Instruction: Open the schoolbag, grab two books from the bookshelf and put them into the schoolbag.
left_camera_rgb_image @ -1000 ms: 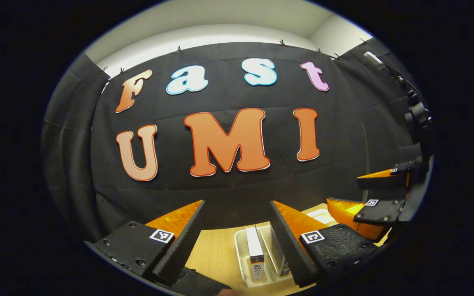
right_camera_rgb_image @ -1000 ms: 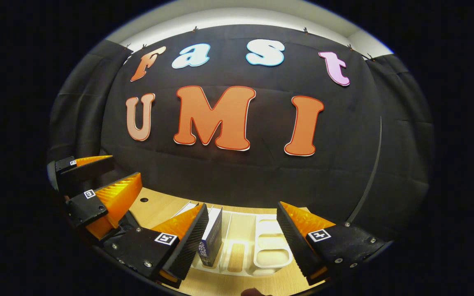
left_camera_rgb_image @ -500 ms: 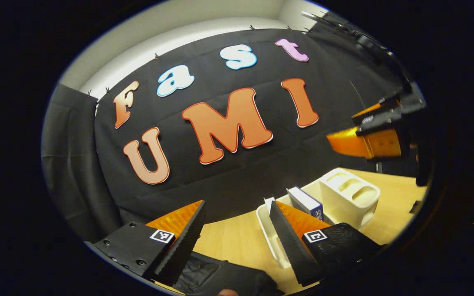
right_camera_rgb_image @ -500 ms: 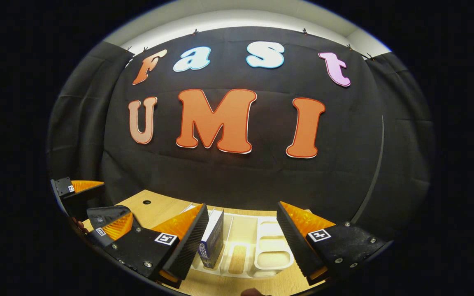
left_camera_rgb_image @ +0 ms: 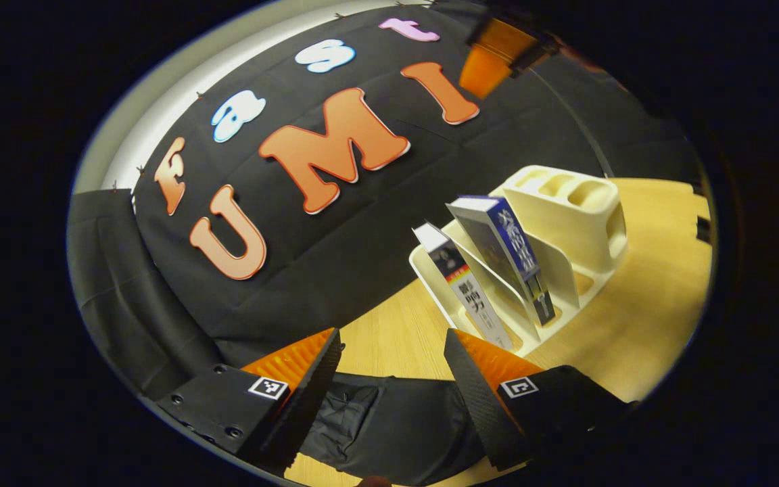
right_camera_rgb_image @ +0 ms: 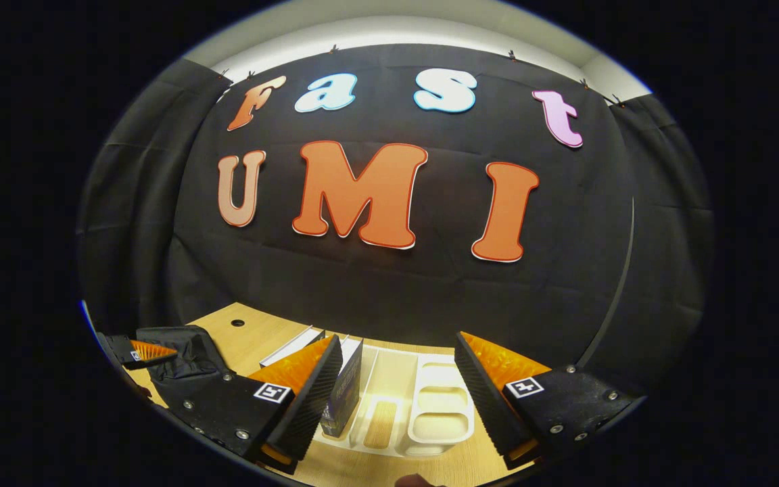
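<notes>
The left gripper [left_camera_rgb_image: 389, 379] is rolled to one side, its fingers spread wide and holding nothing, hovering just above the near edge of the black schoolbag [left_camera_rgb_image: 389, 426]. The right gripper [right_camera_rgb_image: 396, 385] is level, its fingers also spread wide and empty, held higher and to the right of the schoolbag [right_camera_rgb_image: 180, 352]. In the left gripper view it shows far above that bag.
</notes>
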Demonstrator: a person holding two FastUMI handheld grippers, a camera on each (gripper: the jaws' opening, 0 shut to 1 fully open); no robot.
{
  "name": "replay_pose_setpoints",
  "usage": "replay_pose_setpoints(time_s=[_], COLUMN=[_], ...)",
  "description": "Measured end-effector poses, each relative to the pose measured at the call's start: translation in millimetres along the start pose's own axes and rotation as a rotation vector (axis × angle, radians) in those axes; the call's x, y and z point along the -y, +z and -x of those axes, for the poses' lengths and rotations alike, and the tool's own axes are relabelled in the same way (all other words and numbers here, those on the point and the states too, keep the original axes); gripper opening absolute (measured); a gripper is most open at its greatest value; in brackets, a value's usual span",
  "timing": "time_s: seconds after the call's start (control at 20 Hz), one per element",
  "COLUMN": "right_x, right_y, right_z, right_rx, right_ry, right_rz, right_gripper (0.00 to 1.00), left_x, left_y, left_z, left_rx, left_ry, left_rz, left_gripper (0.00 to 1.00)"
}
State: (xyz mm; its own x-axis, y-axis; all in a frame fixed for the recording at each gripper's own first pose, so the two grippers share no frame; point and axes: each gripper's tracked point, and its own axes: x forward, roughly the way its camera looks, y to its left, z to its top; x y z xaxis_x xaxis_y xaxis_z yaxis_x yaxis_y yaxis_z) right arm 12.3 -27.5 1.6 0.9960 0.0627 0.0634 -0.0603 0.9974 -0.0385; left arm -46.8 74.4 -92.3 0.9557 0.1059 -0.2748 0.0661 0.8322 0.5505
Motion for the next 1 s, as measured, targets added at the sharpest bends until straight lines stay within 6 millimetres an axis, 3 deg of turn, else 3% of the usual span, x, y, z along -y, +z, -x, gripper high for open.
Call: replay_pose_setpoints(time_s=[0.35,0.6,1.0], right_x=[19,30,42], right_y=[-3,-7,-10], right_z=[2,3,4], right_rx=[-0.003,-0.008,-0.010], right_ry=[-0.030,-0.046,-0.056], right_rz=[-0.012,-0.020,-0.026], right_gripper=[0.99,0.99,0.99], left_x=[0,24,24], left_y=[-46,-89,-125], left_z=[-10,-11,-9], left_rx=[-0.142,-0.232,-0.321], left_ry=[-0.040,-0.071,-0.028], left_rz=[-0.136,-0.199,-0.263], left_gripper=[0.98,0.98,0.97])
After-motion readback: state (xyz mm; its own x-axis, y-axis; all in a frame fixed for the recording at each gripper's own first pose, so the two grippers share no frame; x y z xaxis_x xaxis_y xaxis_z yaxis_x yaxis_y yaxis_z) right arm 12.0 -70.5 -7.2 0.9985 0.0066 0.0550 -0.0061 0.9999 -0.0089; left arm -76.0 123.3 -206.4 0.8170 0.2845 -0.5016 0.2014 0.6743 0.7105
